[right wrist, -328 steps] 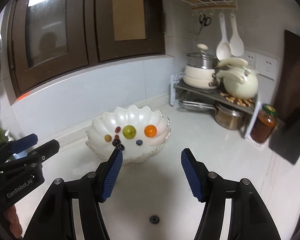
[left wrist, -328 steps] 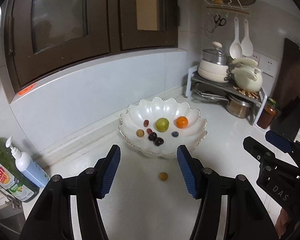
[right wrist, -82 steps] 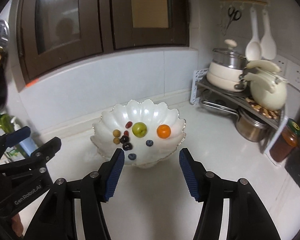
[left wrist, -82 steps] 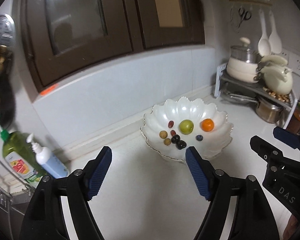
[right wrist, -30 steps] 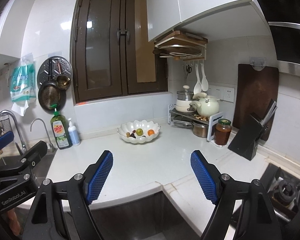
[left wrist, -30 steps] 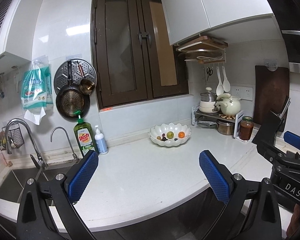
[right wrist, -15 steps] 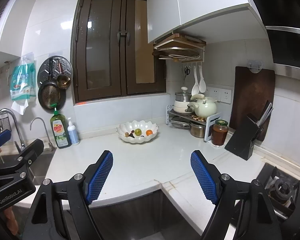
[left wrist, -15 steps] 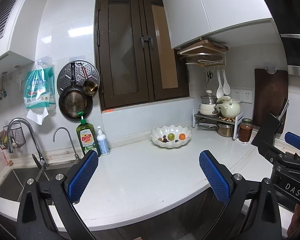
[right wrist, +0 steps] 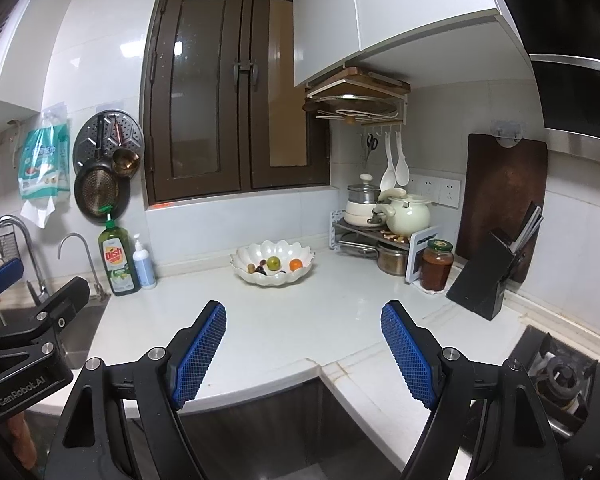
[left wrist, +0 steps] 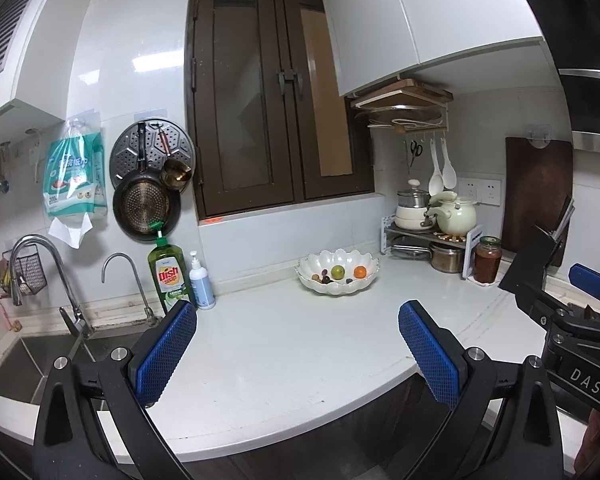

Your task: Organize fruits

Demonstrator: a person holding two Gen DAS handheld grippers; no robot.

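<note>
the white scalloped bowl (left wrist: 337, 276) sits on the white countertop (left wrist: 284, 344) near the back wall, below the dark wooden window, and it holds the fruits: a green fruit (left wrist: 337, 271) in the middle, an orange one (left wrist: 360, 271) to its right, and a cluster of small dark and brownish pieces (left wrist: 323, 279) to its left, too small to tell apart. in the right wrist view the same bowl (right wrist: 272, 262) shows the green fruit (right wrist: 274, 263) and the orange one (right wrist: 295, 265) side by side. to the right of the bowl stands a metal rack (left wrist: 420, 236) carrying a cream kettle (left wrist: 456, 214) and a lidded pot, with a jar of red-brown preserve (left wrist: 487, 265) just beside it and a black knife block (right wrist: 496, 276) further along. to the left of the bowl, well apart from it, a green dish soap bottle (left wrist: 169, 274) and a white pump bottle (left wrist: 201, 283) stand by the sink (left wrist: 24, 364) and its taps. the left gripper (left wrist: 298, 354) is held over the counter's front edge, far from the bowl, its blue pads spread wide with nothing between them. the right gripper (right wrist: 303, 354) is likewise released, jaws wide apart and empty, over the counter edge near the stove corner.
</note>
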